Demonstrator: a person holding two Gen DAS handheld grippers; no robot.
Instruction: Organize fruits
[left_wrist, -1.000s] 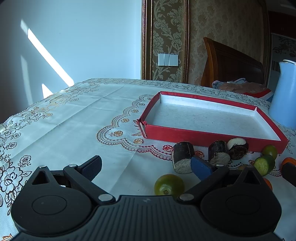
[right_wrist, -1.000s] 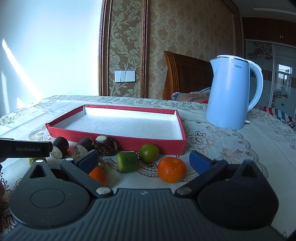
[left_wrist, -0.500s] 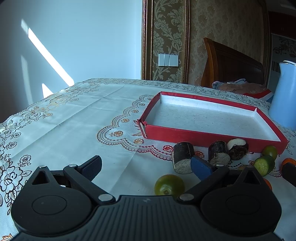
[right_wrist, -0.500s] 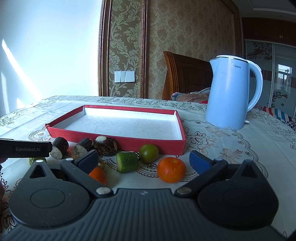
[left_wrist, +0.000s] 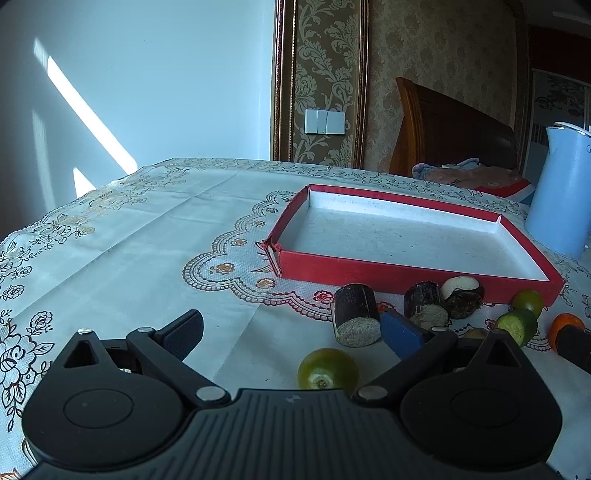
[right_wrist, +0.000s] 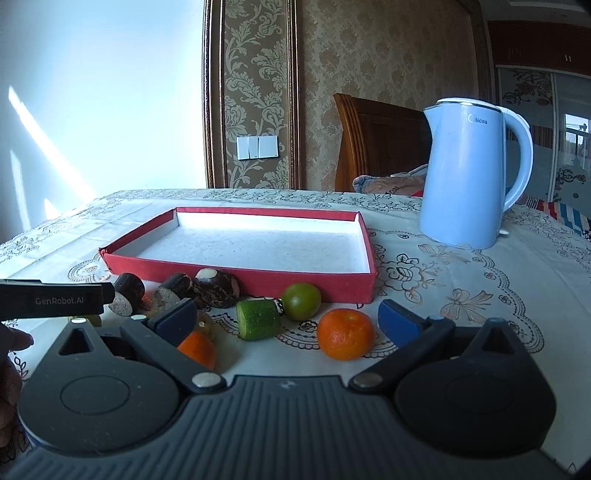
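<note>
While both claws gape wide and empty, the right claw (right_wrist: 288, 319) should straddle the orange (right_wrist: 345, 334) at 1 o'clock squarely.

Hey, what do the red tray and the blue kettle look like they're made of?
The red tray looks like cardboard: thin walls with a matte red covering, a speckled white paper lining, and a corner split open in the left wrist view. The blue kettle looks like smooth, slightly glossy plastic with a white rim; whether metal lies inside cannot be seen.

Both wrist cameras sit low over the tabletop (left_wrist: 140, 236), facing the wall, sharing the red tray (left_wrist: 369, 271) (right_wrist: 236, 272) close ahead.
</note>
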